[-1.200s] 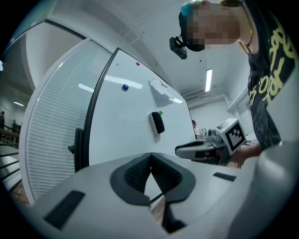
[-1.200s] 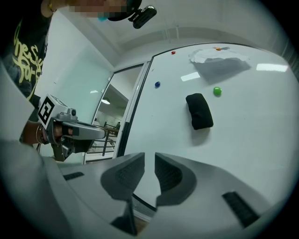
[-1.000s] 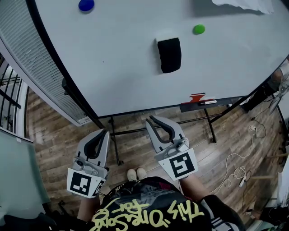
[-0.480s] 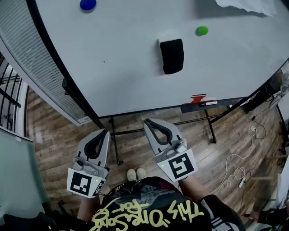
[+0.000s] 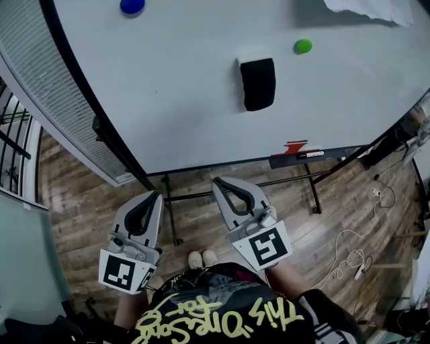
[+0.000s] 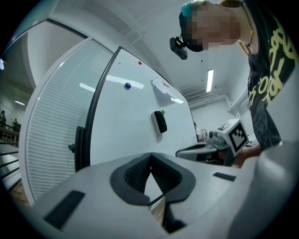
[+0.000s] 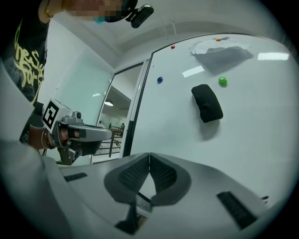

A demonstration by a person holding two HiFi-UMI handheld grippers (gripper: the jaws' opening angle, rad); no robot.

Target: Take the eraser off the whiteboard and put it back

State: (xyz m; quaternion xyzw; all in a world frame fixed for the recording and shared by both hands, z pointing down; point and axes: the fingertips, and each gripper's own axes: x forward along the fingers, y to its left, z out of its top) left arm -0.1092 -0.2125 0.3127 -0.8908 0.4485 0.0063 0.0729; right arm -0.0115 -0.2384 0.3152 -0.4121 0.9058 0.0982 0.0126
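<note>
Eraser (image 5: pixel 258 83): black, on the whiteboard (image 5: pixel 175 101), near the green magnet (image 5: pixel 303 46).
Left tool (image 5: pixel 156 195): tips together, empty, well back from the board.
Right tool (image 5: pixel 217 182): just closed, nothing between its tips.

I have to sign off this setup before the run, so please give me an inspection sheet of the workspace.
Surface: upright whiteboard on a stand, no writing seen.
Job's things: black eraser stuck on the board, touched by neither tongs.
Clutter: blue magnet, green magnet, paper sheet on the board; marker on the tray.
Grippers: left tongs shut, empty; right tongs have just been closing, now shut, nothing between them; both short of the board.
Cables: loose white cable on the floor, at the right.
Surroundings: blinds at the left; wood floor.
</note>
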